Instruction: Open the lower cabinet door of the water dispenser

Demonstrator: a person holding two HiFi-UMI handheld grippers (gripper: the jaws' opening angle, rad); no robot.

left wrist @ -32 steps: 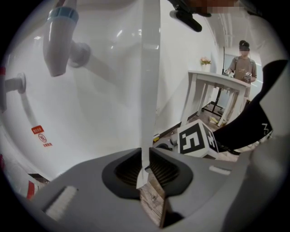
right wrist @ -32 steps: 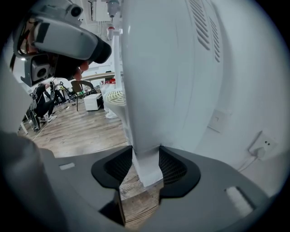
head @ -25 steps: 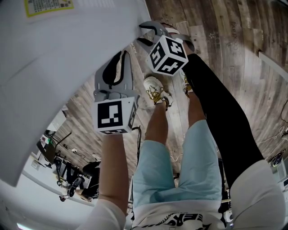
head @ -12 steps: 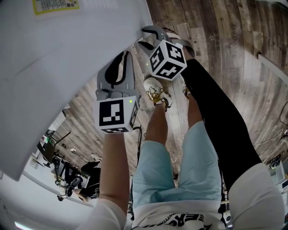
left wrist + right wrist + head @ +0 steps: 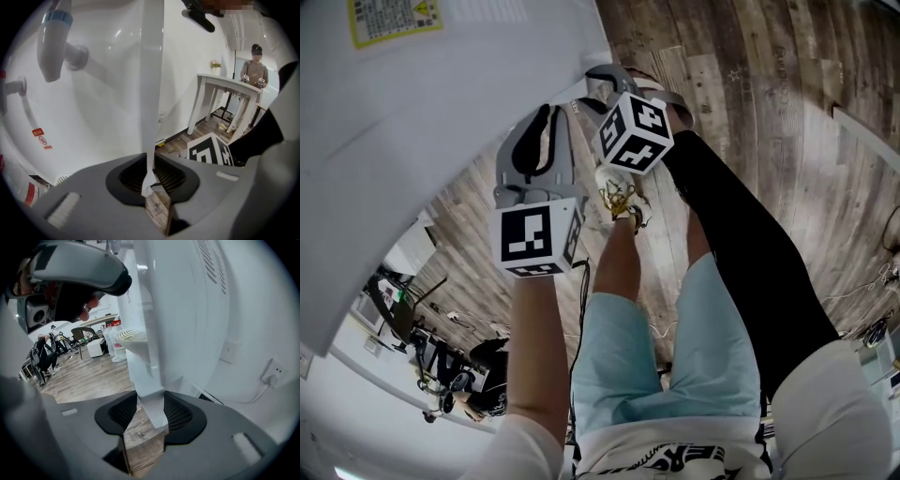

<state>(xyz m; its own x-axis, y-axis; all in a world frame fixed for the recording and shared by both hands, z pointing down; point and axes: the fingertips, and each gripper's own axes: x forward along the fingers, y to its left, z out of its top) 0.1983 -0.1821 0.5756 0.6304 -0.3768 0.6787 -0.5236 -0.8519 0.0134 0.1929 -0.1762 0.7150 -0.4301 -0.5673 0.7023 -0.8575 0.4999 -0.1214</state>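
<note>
A: Head view, nearest first. The person's pale shorts fill the bottom, with a shoe planted on the wooden floor just under the tools.

B: And both tools are on the same white edge?

A: Yes. The left gripper has its jaws drawn almost together, pinching the thin free edge of the lower cabinet door. The left gripper view shows that edge rising straight up from between the pads.

B: The right gripper?

A: Just beside it, on the right, jaws narrowed onto the door's bottom corner. A sliver of floor shows beside one pad, so that hold looks the lighter one. Two holds on the free edge would likely keep the panel from twisting as it swings.

B: Where does the door sit on the machine?

A: Low on the water dispenser, beneath the blue tap and the drip tray.

B: Anything in the way?

A: The person's own legs stand near the door's likely swing, so that's the thing to watch. Farther off are a white table with a bystander behind it, and a wall socket. All of them are well apart from the door.
</note>
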